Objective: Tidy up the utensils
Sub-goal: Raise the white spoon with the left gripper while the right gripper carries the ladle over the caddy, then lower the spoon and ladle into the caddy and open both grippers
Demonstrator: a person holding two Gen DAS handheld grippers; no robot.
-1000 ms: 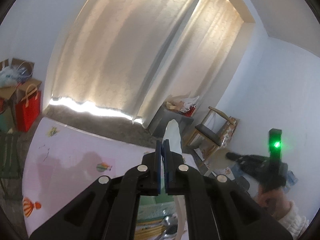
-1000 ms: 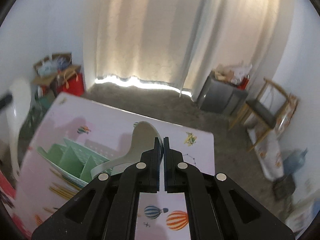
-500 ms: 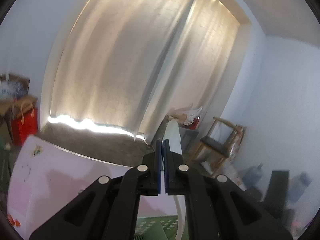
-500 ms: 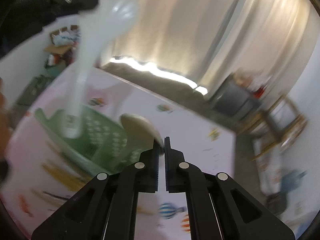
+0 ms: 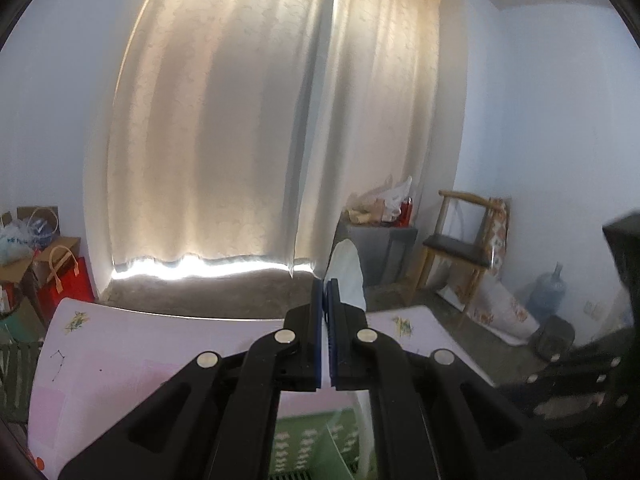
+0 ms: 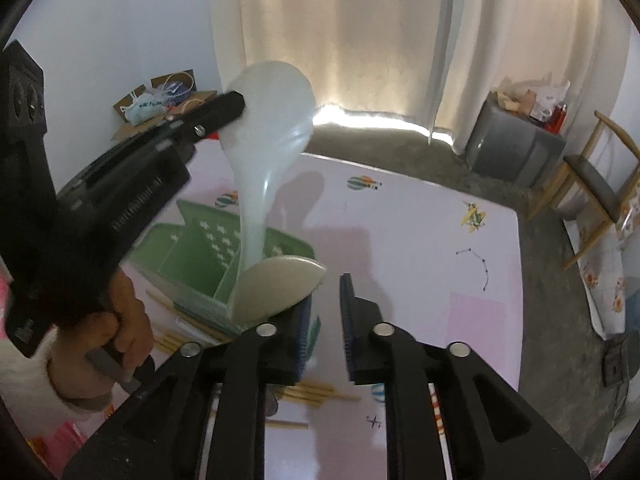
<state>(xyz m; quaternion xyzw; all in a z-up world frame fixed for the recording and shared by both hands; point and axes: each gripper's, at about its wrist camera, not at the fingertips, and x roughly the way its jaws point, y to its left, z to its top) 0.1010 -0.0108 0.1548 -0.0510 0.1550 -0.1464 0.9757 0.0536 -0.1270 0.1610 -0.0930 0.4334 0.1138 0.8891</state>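
Observation:
My left gripper is shut on the bowl of a white plastic spoon. In the right wrist view this left gripper holds the white spoon upright, with its handle reaching down into a green utensil caddy. My right gripper hovers just in front of the caddy, and its jaws are opening with only bare table showing in the gap. A beige spoon stands in the caddy's near compartment and leans against the left finger. The caddy's rim shows below my left fingers.
A pink table with balloon prints carries the caddy and several loose wooden chopsticks near its front. A person's hand grips the left tool. A grey cabinet and a wooden chair stand at the far right.
The right jaws have parted and let go of the beige spoon, which now stands in the caddy. The left gripper has carried the white spoon over the caddy and lowered its handle in.

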